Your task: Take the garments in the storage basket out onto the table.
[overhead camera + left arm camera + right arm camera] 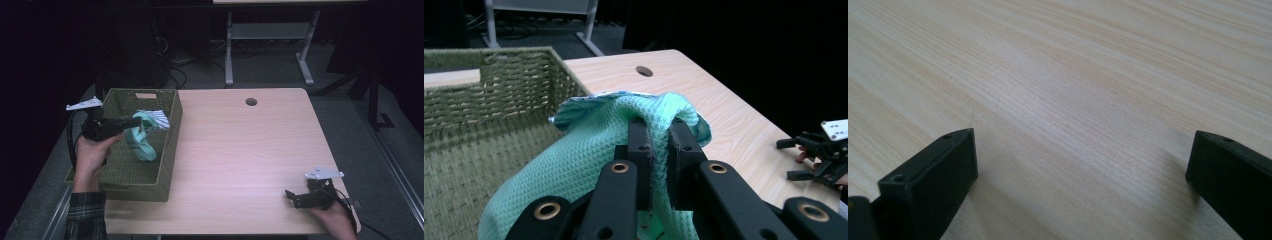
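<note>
Above the basket (167, 145), my left gripper (659, 131) pinched the green cloth (141, 141), which hung over the basket's inside. My right gripper (291, 198) rested near the table (240, 150) edge, jaws spread wide with nothing between them.

Dim room, lit tabletop, soft shadows, sharp.

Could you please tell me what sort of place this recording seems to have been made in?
Probably a lab or office workroom: a pale wood-grain table with a cable hole, a white-framed desk behind it, and loose black cables on the grey floor. A green woven basket sits on the table.
</note>
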`<state>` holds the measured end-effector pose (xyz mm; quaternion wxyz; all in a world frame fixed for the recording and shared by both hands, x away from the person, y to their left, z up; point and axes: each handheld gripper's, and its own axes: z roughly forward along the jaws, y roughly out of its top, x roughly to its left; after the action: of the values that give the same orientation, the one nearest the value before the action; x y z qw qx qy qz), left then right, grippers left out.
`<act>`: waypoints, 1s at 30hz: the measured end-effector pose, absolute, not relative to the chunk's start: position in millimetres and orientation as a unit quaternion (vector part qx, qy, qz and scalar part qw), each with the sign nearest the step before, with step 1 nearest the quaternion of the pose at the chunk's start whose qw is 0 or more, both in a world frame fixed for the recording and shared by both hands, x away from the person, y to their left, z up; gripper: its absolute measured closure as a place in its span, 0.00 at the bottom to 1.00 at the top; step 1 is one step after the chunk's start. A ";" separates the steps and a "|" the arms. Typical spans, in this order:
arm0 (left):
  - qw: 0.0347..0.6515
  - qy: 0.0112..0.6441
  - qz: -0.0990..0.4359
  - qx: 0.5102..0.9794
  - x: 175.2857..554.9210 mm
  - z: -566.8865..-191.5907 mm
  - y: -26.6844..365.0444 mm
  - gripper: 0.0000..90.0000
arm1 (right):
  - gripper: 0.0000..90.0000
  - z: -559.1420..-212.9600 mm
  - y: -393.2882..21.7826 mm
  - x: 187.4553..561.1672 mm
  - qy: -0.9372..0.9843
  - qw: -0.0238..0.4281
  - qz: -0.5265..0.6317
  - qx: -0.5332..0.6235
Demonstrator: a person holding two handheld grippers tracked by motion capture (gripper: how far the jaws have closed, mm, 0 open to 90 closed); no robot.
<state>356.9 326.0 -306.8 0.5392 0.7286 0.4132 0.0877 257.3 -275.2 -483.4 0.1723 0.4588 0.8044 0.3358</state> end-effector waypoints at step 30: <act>0.599 0.325 0.056 0.730 354.3 -254.5 270.6 0.92 | 0.00 -483.5 -275.4 257.5 0.803 0.173 0.336 0.460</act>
<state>354.3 270.6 -254.5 0.5991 0.7297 0.3246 0.0561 257.5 -275.4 -483.5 0.1727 0.4600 0.8034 0.3362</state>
